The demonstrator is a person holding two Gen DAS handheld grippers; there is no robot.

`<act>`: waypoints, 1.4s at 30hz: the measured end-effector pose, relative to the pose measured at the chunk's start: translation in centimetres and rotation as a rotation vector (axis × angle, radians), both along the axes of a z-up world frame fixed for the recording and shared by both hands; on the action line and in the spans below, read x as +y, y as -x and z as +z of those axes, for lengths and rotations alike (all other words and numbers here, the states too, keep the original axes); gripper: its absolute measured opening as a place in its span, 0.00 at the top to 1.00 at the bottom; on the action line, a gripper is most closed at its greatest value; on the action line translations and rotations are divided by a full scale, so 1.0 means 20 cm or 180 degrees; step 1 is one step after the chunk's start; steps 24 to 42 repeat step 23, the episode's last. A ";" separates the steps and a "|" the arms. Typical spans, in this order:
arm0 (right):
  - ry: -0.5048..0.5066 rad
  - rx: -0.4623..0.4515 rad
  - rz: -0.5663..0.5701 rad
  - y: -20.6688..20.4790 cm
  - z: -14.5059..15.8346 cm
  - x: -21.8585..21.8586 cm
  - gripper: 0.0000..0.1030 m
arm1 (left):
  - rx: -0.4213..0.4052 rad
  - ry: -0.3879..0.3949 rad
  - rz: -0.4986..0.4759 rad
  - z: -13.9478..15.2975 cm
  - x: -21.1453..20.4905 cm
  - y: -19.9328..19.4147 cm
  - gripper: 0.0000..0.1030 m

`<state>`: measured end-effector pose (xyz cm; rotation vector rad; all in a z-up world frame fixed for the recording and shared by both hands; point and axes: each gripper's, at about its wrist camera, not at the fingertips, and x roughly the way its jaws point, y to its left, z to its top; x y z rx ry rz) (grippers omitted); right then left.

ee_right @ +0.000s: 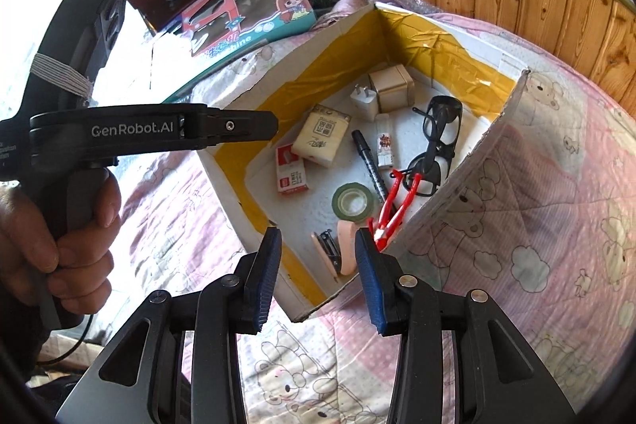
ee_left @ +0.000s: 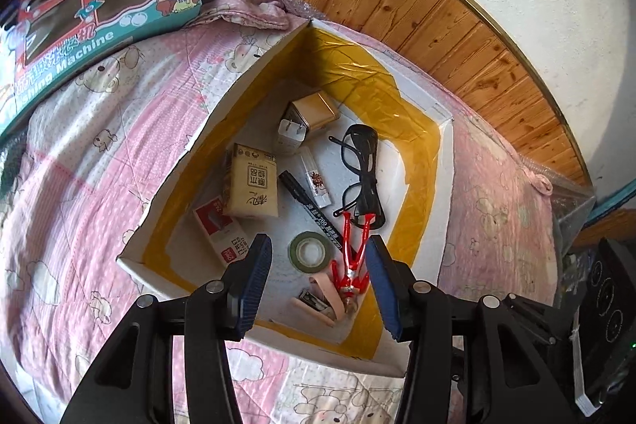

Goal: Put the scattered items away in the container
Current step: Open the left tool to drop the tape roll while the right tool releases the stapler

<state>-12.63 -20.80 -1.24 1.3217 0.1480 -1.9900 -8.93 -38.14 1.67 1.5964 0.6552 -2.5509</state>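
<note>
On the pink quilt (ee_left: 119, 130) sat the box (ee_left: 222, 114), its inner walls taped yellow. Inside lay a red figure (ee_left: 351, 265), glasses (ee_left: 363, 169), a marker (ee_left: 308, 201) with "001" readable on it, a tape roll (ee_left: 311, 251), a stapler (ee_right: 338, 245), a tissue pack (ee_left: 250, 187), a charger (ee_left: 290, 136) and a tan tin (ee_left: 314, 110). Both the left gripper (ee_left: 318, 285) and the right gripper (ee_right: 318, 277) hung above the near rim, jaws apart and empty. The left tool read "GenRobot.AI". A toy carton (ee_left: 99, 6) behind read "Machine".

Two near downward wrist views (shared: box (ee_left: 445, 185))
</note>
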 end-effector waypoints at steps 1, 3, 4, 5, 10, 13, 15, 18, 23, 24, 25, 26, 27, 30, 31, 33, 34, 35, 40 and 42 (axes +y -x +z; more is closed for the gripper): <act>-0.0036 0.0033 0.0005 -0.01 0.01 0.00 0.59 | 0.0014 0.0123 -0.0002 0.02 0.02 -0.01 0.51; -0.0147 0.0110 -0.0003 -0.02 0.03 0.00 0.58 | 0.0046 0.0330 -0.0007 0.05 0.05 -0.03 0.48; -0.0210 0.0135 -0.0017 -0.03 0.03 -0.01 0.54 | 0.0065 0.0408 0.0002 0.07 0.06 -0.05 0.47; -0.0268 0.0152 -0.0039 -0.03 0.04 -0.01 0.51 | 0.0086 0.0466 -0.0002 0.08 0.07 -0.06 0.47; -0.0353 0.0079 -0.0109 -0.03 0.05 0.02 0.49 | 0.0130 0.0584 -0.0023 0.13 0.12 -0.13 0.46; -0.0345 -0.0051 -0.0157 -0.03 0.05 0.04 0.49 | 0.0138 0.0561 -0.0017 0.14 0.14 -0.17 0.46; -0.0269 -0.0136 -0.0201 -0.03 0.06 0.05 0.49 | 0.0161 0.0530 -0.0016 0.15 0.16 -0.19 0.46; -0.0197 -0.0138 -0.0278 -0.03 0.10 0.06 0.48 | 0.0218 0.0500 -0.0023 0.19 0.18 -0.22 0.46; -0.0187 -0.0055 -0.0342 -0.05 0.18 0.06 0.48 | 0.0298 0.0523 -0.0038 0.24 0.19 -0.26 0.46; -0.0187 -0.0055 -0.0342 -0.05 0.18 0.06 0.48 | 0.0298 0.0523 -0.0038 0.24 0.19 -0.26 0.46; -0.0187 -0.0055 -0.0342 -0.05 0.18 0.06 0.48 | 0.0298 0.0523 -0.0038 0.24 0.19 -0.26 0.46; -0.0187 -0.0055 -0.0342 -0.05 0.18 0.06 0.48 | 0.0298 0.0523 -0.0038 0.24 0.19 -0.26 0.46; -0.0187 -0.0055 -0.0342 -0.05 0.18 0.06 0.48 | 0.0298 0.0523 -0.0038 0.24 0.19 -0.26 0.46; -0.0187 -0.0055 -0.0342 -0.05 0.18 0.06 0.48 | 0.0298 0.0523 -0.0038 0.24 0.19 -0.26 0.46; -0.0187 -0.0055 -0.0342 -0.05 0.18 0.06 0.48 | 0.0298 0.0523 -0.0038 0.24 0.19 -0.26 0.46; -0.0187 -0.0055 -0.0342 -0.05 0.18 0.06 0.48 | 0.0298 0.0523 -0.0038 0.24 0.19 -0.26 0.46; -0.0187 -0.0055 -0.0342 -0.05 0.18 0.06 0.48 | 0.0298 0.0523 -0.0038 0.24 0.19 -0.26 0.46; -0.0187 -0.0055 -0.0342 -0.05 0.18 0.06 0.48 | 0.0298 0.0523 -0.0038 0.24 0.19 -0.26 0.46; -0.0187 -0.0055 -0.0342 -0.05 0.18 0.06 0.48 | 0.0298 0.0523 -0.0038 0.24 0.19 -0.26 0.46; -0.0187 -0.0055 -0.0342 -0.05 0.18 0.06 0.48 | 0.0298 0.0523 -0.0038 0.24 0.19 -0.26 0.46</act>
